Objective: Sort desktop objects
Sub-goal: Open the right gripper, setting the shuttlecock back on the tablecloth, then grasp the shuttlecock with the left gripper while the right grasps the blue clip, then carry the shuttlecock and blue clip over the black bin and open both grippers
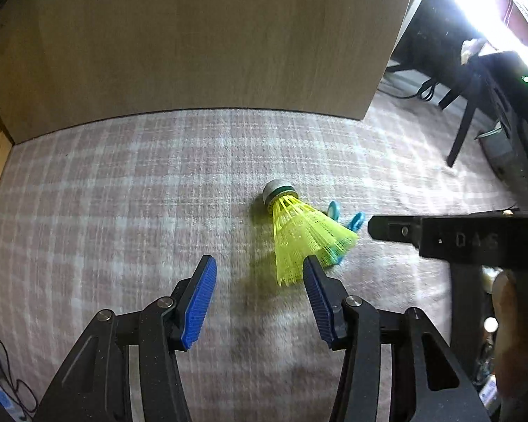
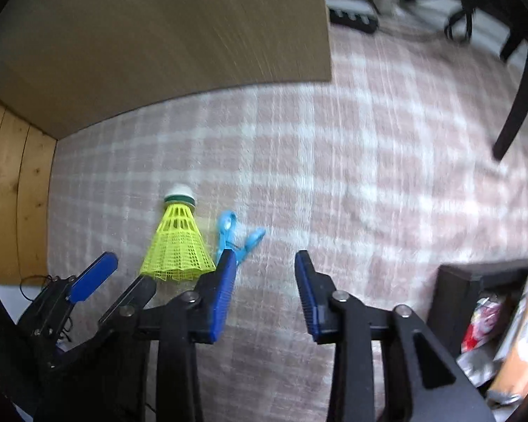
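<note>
Both grippers are low and angled down over the pink-and-white checked rug [image 2: 369, 183]. The left gripper [image 1: 258, 274] hangs with its jaws spread wide and nothing between them; the blue pads [image 1: 199, 302] face each other across bare rug. Its right pad sits just in front of the skirt of the yellow shuttlecock [image 1: 304, 234], overlapping it in the left wrist view, though whether they touch I cannot tell.

The right gripper [image 2: 264, 267] is also spread, nothing held. From its own camera, its left pad [image 2: 221, 299] covers the near end of the blue clothes peg [image 2: 234, 237]. In the left wrist view the right gripper's black body [image 1: 475, 239] reaches in from the right edge, with part of the person's hand [image 1: 510, 320] behind it.

Count: one shuttlecock [image 2: 177, 242], lying on its side with the white cork tip pointing away from the cameras and the skirt toward them. One blue peg [image 1: 348, 223], just beside the shuttlecock on its right, mostly hidden behind the skirt from the left camera. Two grippers, four blue pads.

A big wooden panel [image 1: 193, 42] stands behind the rug, and a dark chair leg [image 2: 521, 98] is at the far right.
</note>
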`<state>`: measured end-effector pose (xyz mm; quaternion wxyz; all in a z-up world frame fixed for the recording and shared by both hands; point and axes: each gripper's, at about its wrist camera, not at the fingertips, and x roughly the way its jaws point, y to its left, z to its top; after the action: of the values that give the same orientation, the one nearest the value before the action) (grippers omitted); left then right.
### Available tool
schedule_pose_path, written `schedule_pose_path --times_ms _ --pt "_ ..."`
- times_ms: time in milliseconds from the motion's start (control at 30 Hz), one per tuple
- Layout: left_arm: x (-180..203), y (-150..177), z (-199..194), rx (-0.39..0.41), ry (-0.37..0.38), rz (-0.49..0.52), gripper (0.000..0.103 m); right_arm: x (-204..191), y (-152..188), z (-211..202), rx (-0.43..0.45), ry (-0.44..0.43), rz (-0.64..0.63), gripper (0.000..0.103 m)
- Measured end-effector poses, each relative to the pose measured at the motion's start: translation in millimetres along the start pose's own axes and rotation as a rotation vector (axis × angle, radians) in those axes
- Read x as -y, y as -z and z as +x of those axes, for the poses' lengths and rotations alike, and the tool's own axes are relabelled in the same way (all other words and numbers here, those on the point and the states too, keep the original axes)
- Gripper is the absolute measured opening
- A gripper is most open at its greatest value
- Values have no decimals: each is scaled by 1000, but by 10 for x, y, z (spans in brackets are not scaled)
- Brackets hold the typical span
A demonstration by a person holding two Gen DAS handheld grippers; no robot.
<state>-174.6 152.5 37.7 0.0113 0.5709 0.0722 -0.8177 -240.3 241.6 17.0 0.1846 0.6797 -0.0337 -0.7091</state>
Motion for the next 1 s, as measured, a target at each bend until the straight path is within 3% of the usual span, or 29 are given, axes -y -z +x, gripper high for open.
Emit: schedule_pose_path --times_ms 100,200,267,367,467,533,667,833,1000 --pt "6 -12 49 1 -4 3 48 116 13 47 7 -19 45 32" --pt "30 -65 118 8 -36 14 45 282 -29 66 0 -25 63 22" --pt "39 -102 189 0 -60 19 25 359 -97 86 -3 -14 63 18" --pt "30 -143 298 -20 -56 4 3 250 -203 194 1 14 47 10" --pt "43 -156 342 -13 -59 -3 1 74 -197 314 4 25 41 7" --pt "35 -151 313 -3 -59 -4 1 205 -84 244 8 8 50 5" --pt "-51 -71 10 30 -42 8 1 631 232 -143 37 -26 64 5" --pt "12 -19 -340 72 -12 33 1 891 529 -558 95 -70 88 5" --pt "279 89 -797 121 55 89 1 1271 891 -1149 158 -97 104 5"
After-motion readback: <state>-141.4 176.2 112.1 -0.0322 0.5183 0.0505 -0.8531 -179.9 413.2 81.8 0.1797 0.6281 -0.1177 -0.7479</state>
